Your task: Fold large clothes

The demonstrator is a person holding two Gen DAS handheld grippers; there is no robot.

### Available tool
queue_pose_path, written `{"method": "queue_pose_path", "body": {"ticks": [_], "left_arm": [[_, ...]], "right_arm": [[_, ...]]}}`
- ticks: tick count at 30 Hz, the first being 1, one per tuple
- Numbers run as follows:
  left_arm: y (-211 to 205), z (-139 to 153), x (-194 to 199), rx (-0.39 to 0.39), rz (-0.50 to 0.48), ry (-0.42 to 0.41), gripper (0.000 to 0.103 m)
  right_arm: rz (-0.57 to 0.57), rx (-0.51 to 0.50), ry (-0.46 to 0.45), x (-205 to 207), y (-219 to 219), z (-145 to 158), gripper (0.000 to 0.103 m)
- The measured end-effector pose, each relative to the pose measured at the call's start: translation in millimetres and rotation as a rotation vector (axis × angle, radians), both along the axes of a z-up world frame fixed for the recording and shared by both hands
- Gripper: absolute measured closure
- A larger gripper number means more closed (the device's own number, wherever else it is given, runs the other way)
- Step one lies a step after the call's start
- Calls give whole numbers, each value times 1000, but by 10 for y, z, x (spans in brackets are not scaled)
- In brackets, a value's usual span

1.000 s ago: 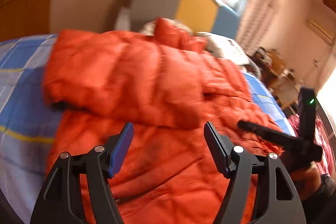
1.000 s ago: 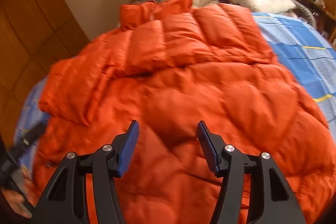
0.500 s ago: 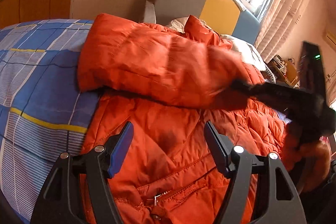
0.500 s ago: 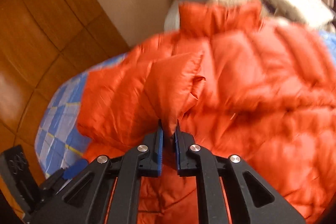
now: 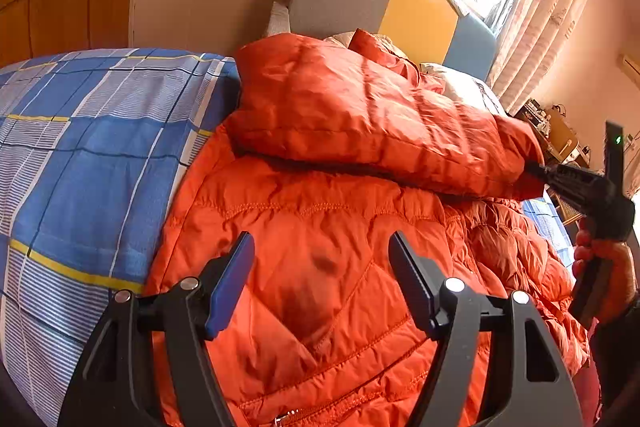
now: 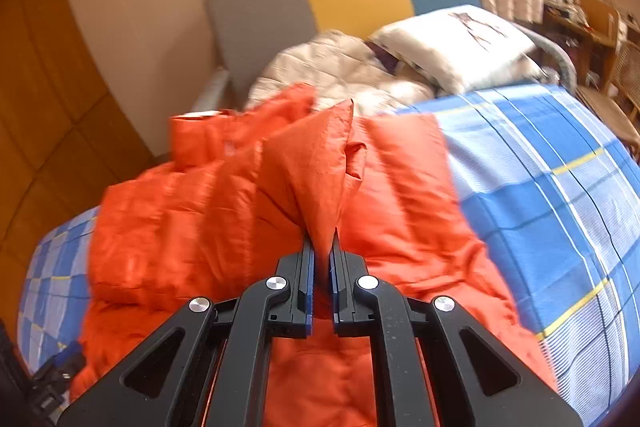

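Since the earlier frame, the right gripper [image 6: 322, 251] has clamped the sleeve [image 5: 380, 123] of the orange jacket [image 5: 320, 267] on the bed [image 5: 80, 167] and drawn it toward 3 o'clock. The sleeve's long axis runs 9-to-3 across the jacket body. The left gripper [image 5: 320, 283] hovers wide and empty above the body, which lies at its 12 o'clock.

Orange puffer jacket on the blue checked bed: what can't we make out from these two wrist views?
- Orange puffer jacket: hem cut off by the bottom edge in both views.
- Right gripper, shut on a jacket fold: the pinched fabric hides which part it holds.
- Left gripper, open above the jacket: contact unclear.
- Wooden desk clutter: too small.
- Jacket's underside: hidden by its folded-over upper layer.
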State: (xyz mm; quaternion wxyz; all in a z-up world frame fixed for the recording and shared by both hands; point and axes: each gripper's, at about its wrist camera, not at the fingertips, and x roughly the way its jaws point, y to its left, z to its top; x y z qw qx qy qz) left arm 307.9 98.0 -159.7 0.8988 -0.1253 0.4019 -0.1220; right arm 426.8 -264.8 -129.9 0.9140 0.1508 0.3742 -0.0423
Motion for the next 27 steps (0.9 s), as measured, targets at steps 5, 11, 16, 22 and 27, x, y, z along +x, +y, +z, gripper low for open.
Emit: {"method": "queue_pose_path", "body": {"ticks": [5, 11, 16, 22, 27], "left_arm": [[2, 108, 119, 6, 12, -15, 34], [-50, 239, 367, 15, 25, -44, 32], [-112, 289, 586, 24, 40, -56, 32], [-240, 318, 839, 54, 39, -70, 32], [-365, 352, 1091, 67, 33, -79, 32]], "right_arm": [[-38, -11, 60, 26, -212, -188, 97], [-48, -27, 29, -130, -213, -146, 71], [-51, -77, -43, -188, -58, 11, 50], [-20, -100, -14, 46, 60, -53, 50], [-30, -107, 5, 268, 88, -126, 50]]}}
